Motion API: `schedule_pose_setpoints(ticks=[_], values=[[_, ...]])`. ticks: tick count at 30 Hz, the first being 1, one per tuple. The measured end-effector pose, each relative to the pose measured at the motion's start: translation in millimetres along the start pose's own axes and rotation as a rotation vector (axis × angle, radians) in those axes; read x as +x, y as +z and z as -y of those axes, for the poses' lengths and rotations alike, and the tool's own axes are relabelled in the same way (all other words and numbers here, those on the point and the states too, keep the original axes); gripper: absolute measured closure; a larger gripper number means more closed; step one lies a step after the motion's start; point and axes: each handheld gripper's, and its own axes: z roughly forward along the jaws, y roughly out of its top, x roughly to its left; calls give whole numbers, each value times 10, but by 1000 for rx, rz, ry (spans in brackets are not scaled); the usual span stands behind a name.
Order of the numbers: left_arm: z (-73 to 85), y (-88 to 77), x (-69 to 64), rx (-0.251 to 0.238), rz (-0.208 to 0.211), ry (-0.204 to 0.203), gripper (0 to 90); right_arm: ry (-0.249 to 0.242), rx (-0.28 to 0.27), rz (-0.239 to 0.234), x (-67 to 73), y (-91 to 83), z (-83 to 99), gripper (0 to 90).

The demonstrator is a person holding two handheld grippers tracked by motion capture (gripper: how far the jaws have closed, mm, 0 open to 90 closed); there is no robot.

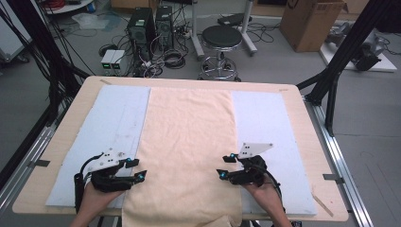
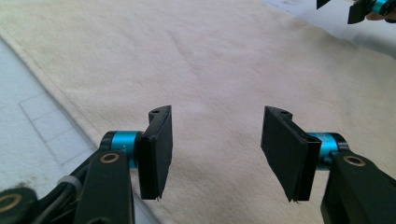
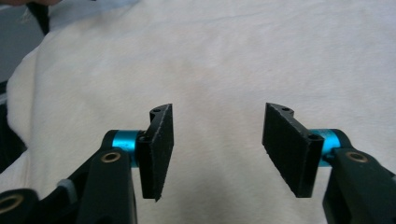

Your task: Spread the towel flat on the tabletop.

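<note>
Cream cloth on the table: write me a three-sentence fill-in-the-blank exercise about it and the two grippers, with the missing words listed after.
1. The cream cloth lies flat on a pale ____ mat.
2. The jaws of the left gripper and the right gripper stand ____, with nothing between them.
3. Beyond the table's far edge stands a round black ____.

Missing words: blue; open; stool

No legible text, label, brand, number or sign anywhere in these views
</note>
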Motion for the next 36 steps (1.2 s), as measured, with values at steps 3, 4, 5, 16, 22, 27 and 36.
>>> schedule_pose_setpoints(ticks=[3, 4, 5, 16, 22, 27, 36], values=[[-21, 15, 44, 9, -21, 1, 427, 4, -9, 21, -63, -4, -6, 365], [-29, 19, 58, 13, -23, -2, 425, 10, -10, 28, -79, -2, -9, 352], [-38, 22, 67, 17, -31, -6, 421, 10, -16, 32, -103, 1, -10, 348], [-237, 48, 171, 6, -45, -15, 401, 51, -53, 66, -350, -98, -141, 282], [-358, 85, 242, 16, -45, -9, 396, 62, -59, 74, -453, -86, -178, 276], [-441, 88, 280, 15, -49, 1, 395, 60, -36, 69, -478, -59, -206, 276], [-487, 91, 376, 8, -58, -16, 395, 69, -37, 63, -516, -31, -213, 278]])
